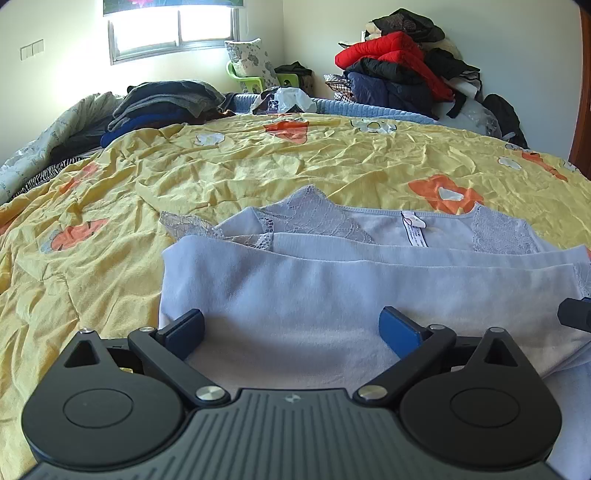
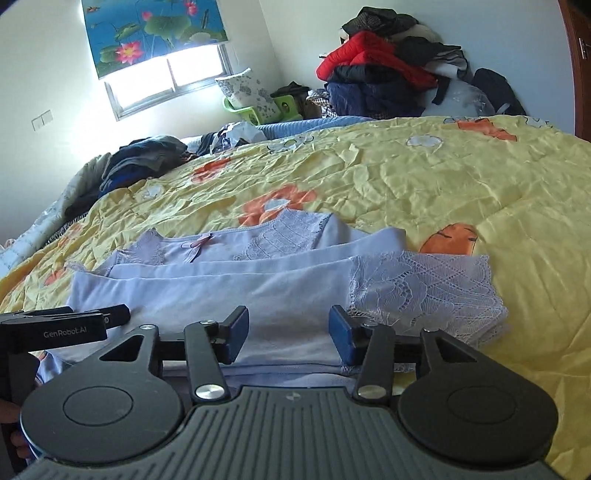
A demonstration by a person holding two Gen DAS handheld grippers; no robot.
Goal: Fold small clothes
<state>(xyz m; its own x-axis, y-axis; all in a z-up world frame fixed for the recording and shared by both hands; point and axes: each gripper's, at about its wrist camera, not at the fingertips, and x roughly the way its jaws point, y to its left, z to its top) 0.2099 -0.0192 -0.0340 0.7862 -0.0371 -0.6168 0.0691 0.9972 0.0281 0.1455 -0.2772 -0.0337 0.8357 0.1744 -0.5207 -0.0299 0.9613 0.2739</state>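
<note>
Only right view shows pink bow [image 2: 197,242].

A yellow quilt [image 1: 258,170] with orange and white flower prints covers the bed, its surface creased throughout. At the far left edge lies a stack of dark folded clothes [image 1: 162,103]. A blue ribbed blanket [image 1: 369,109] runs along the far side of the quilt. In the corner, a floral pillow [image 1: 249,61] leans upright on a green stool [image 1: 247,79]. A heap of jackets, with a red jacket [image 1: 388,51] near the top, stands against the right wall. A lotus-print blind [image 2: 151,33] hangs partly lowered over the window [image 1: 173,33].
</note>
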